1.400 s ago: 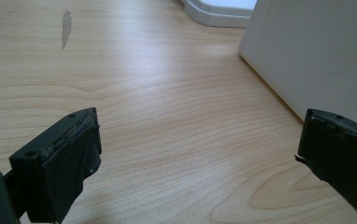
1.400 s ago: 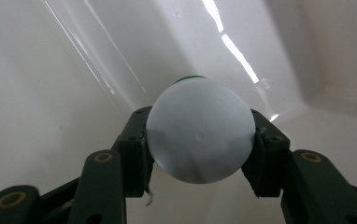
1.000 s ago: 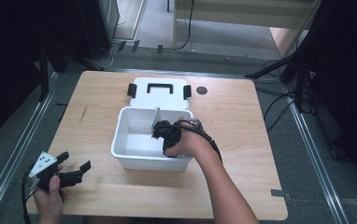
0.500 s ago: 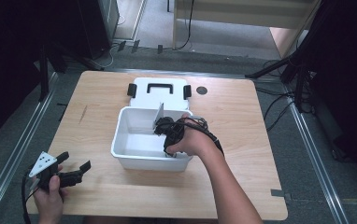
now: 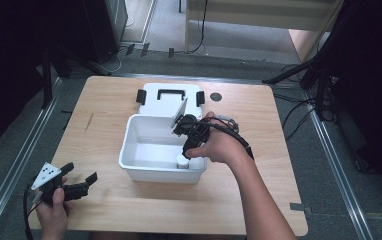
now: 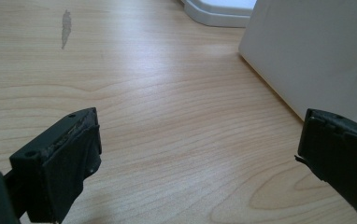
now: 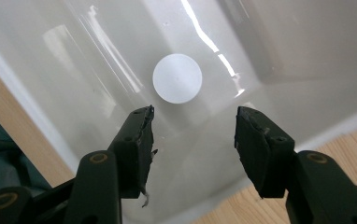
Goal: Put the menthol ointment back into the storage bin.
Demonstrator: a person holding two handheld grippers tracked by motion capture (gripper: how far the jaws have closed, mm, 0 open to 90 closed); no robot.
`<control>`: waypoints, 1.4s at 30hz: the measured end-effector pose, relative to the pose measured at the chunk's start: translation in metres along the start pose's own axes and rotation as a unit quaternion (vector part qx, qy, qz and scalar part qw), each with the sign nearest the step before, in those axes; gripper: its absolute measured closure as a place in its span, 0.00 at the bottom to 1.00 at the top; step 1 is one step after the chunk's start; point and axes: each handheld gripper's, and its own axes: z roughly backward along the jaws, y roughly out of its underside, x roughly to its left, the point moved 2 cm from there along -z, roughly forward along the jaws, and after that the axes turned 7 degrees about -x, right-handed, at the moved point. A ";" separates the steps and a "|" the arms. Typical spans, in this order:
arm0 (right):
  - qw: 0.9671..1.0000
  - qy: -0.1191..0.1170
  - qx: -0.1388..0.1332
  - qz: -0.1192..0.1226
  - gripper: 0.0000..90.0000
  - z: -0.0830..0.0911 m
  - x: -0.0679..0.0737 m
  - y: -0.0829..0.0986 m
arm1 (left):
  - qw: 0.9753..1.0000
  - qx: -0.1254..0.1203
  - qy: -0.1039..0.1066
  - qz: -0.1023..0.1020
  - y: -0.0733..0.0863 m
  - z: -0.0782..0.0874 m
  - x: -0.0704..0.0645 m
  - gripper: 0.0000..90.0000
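Observation:
A white plastic bin (image 5: 129,161) stands on the middle of the wooden table. On its floor near the front right corner sits a small white round container (image 5: 183,161), seen from above as a pale disc (image 7: 177,78). My right gripper (image 5: 186,151) points down into the bin just above that container, jaws open with nothing between them (image 7: 193,135); the disc lies just beyond the tips. My left gripper (image 5: 81,174) rests open at the front left of the table, its jaws wide apart (image 6: 197,154) over bare wood, the bin's wall (image 6: 317,51) to its right.
The bin's white lid (image 5: 169,100), with a black handle and side clips, lies flat behind the bin. A thin white divider panel (image 5: 181,112) stands tilted at the bin's back edge. A small dark round mark (image 5: 216,96) sits on the table beside the lid.
My right gripper has edged slightly toward the bin's front right corner, tipping further down over the white container. The left gripper has not moved.

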 end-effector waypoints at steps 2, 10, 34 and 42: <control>1.000 0.004 -0.006 -0.008 0.52 0.012 -0.003 0.006 | 1.000 0.001 0.001 -0.001 0.000 0.000 0.000 0.00; 0.999 0.021 -0.016 -0.030 0.51 0.035 -0.015 0.029 | 1.000 0.001 -0.005 -0.004 0.000 0.000 0.000 0.02; 0.992 0.029 -0.052 -0.111 0.29 0.021 -0.045 0.134 | 1.000 0.004 -0.012 -0.014 0.000 -0.001 -0.002 0.07; 0.984 0.042 -0.077 -0.152 0.20 0.007 -0.049 0.169 | 1.000 0.004 -0.012 -0.016 0.000 -0.001 -0.003 0.07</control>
